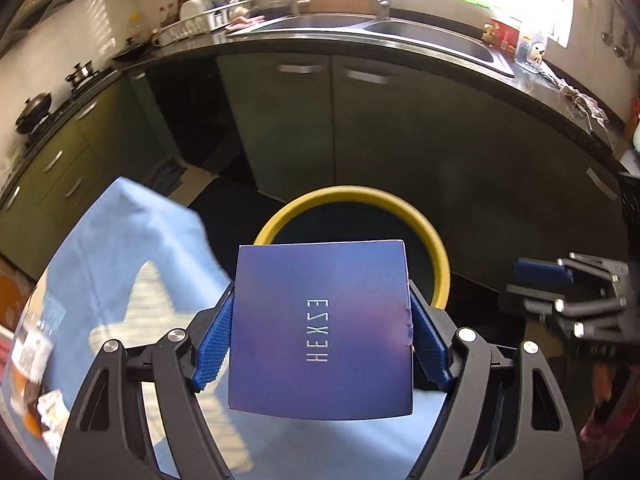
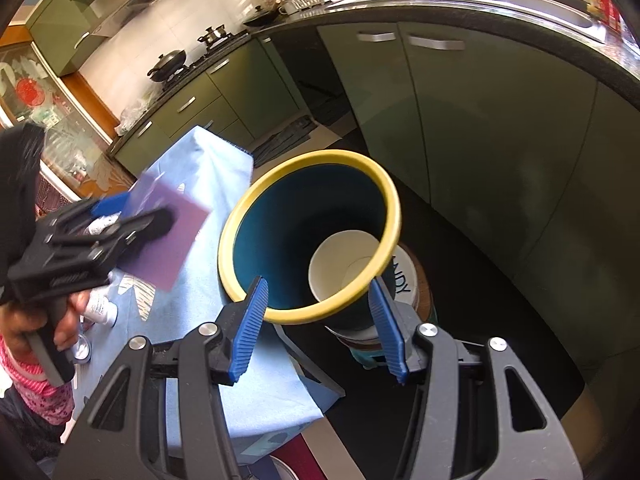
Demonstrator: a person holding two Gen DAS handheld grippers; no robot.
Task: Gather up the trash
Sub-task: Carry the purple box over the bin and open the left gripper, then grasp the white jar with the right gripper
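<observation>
A flat purple box with silver lettering sits between the blue pads of my left gripper, which is shut on its two side edges. The box hangs over the near rim of a teal bin with a yellow rim. In the right wrist view the same box and left gripper are left of the bin. A white paper cup lies inside the bin. My right gripper stands open in front of the bin's near rim, holding nothing. From the left wrist it shows as a right gripper apart from the bin.
A table under a light blue cloth stands left of the bin, with small white bottles on it. Green cabinets and a dark counter with a sink curve behind. The bin rests on a lettered container.
</observation>
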